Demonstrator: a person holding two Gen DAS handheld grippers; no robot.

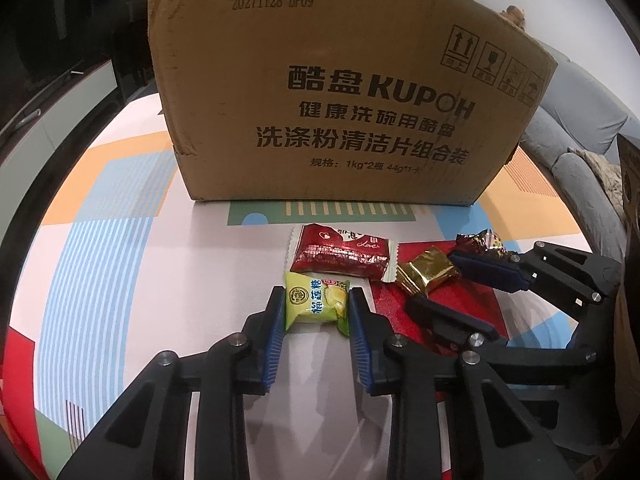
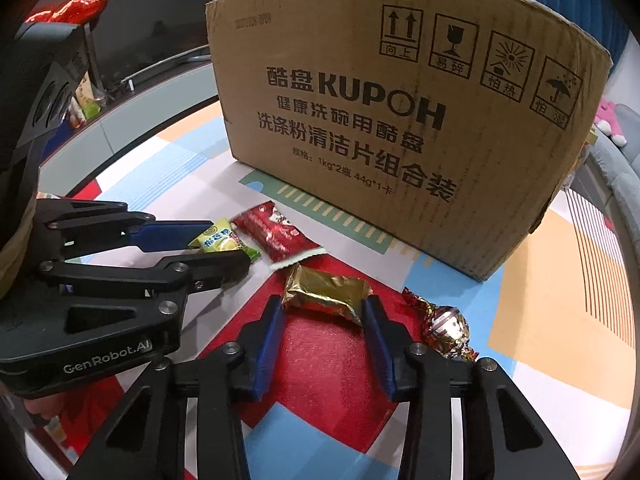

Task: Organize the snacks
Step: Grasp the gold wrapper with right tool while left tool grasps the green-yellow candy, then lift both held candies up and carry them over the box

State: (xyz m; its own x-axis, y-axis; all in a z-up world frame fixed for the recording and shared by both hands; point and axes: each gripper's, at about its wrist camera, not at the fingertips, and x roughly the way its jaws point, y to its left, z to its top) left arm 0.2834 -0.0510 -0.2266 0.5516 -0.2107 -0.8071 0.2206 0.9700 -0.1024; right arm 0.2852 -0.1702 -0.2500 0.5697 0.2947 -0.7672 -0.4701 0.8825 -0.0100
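Note:
My left gripper has its jaws closed against the sides of a green-yellow candy packet, which lies on the table; it also shows in the right wrist view. My right gripper brackets a gold foil snack, with both pads touching its ends; the snack shows in the left wrist view too. A red snack packet lies just beyond both. A foil-wrapped round candy sits right of the right gripper.
A large brown cardboard box stands upright just behind the snacks, its top out of view. The table wears a colourful patterned cloth. A grey sofa is at the right, a dark cabinet at the left.

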